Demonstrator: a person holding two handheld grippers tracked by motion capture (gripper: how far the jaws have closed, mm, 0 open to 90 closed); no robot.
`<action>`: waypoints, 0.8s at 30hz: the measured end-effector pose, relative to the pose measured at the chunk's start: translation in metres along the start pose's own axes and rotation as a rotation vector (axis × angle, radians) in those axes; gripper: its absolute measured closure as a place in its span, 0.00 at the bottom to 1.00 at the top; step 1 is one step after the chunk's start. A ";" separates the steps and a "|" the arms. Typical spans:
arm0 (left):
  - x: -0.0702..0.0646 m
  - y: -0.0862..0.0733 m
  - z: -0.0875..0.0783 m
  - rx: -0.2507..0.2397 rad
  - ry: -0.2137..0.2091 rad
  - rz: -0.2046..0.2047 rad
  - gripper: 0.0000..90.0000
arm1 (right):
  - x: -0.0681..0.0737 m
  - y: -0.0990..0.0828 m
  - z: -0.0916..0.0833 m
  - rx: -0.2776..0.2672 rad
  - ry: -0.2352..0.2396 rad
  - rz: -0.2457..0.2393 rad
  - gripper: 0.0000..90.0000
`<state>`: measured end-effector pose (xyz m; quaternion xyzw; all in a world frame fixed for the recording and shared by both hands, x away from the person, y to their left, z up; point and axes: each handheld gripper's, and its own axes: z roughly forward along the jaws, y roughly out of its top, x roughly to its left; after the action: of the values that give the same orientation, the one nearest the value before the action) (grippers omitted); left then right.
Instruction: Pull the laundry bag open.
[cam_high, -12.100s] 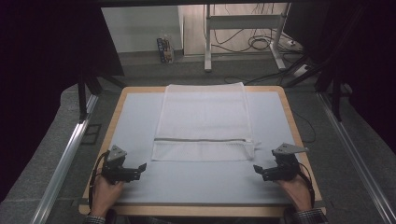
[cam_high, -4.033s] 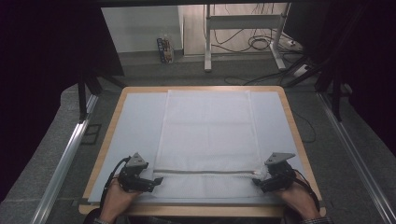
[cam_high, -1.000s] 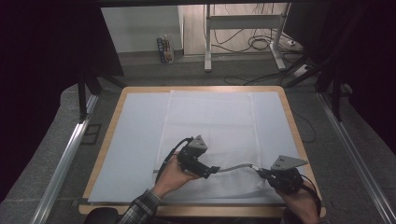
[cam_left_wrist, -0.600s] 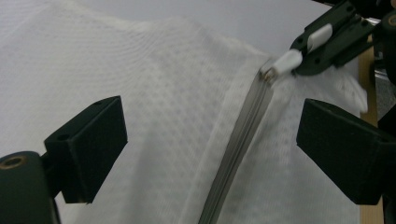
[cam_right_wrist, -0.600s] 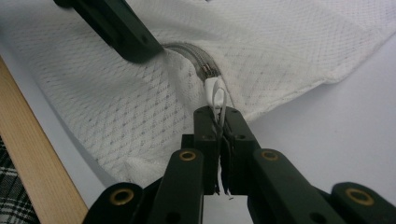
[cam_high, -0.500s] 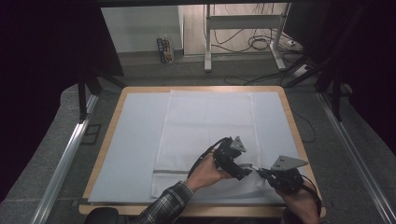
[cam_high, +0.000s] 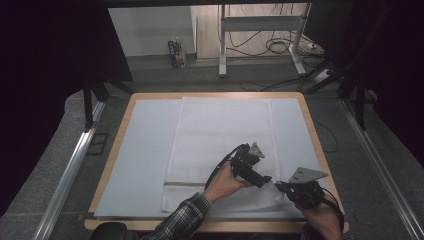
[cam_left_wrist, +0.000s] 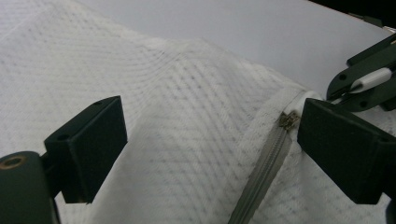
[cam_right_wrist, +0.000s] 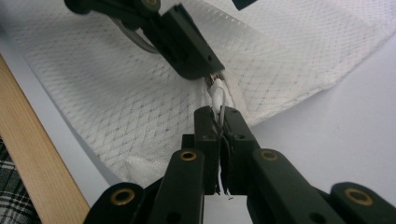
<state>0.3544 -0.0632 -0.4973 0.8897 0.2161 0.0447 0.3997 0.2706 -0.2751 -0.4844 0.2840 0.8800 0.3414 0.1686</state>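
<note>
**Two grippers meeting at the zipper end of one mesh bag**

One table (cam_high: 116, 150), wood-edged with a pale blue top, is filling the middle of the high view. One white mesh bag (cam_high: 220, 135) is lying flat on it, running from the upper centre down to the lower centre of the frame, its lower right corner bunching up where the tools meet. One grey zipper (cam_left_wrist: 261, 172) is running along the bag's near edge; in the left gripper view it is climbing from the bottom centre to the right of the frame, ending at a small metal slider (cam_left_wrist: 288, 120).

Two grippers are working in the lower right of the high view, tips nearly touching. The left gripper (cam_high: 266, 181), reaching across from the lower centre, is standing with its jaws wide apart; the mesh is lying between them with neither pad pressing it, and the right-hand pad (cam_left_wrist: 345, 149) is sitting just beside the slider. The right gripper (cam_right_wrist: 220, 120) is pinching its jaws fully together on the white pull tab (cam_right_wrist: 217, 99) at the zipper's end, at the centre of its own view.
</note>
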 end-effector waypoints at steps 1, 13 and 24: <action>0.000 0.001 -0.001 -0.008 -0.005 0.003 0.10 | 0.000 0.000 0.000 0.002 -0.001 -0.004 0.95; -0.006 0.007 0.009 0.015 0.010 0.045 0.11 | 0.000 -0.001 -0.001 0.003 -0.004 -0.005 0.95; -0.003 0.011 0.021 0.000 0.090 0.016 0.12 | 0.001 0.000 0.001 0.016 0.005 -0.013 0.95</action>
<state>0.3604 -0.0854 -0.5030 0.8885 0.2269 0.0879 0.3891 0.2702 -0.2739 -0.4856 0.2788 0.8849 0.3340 0.1663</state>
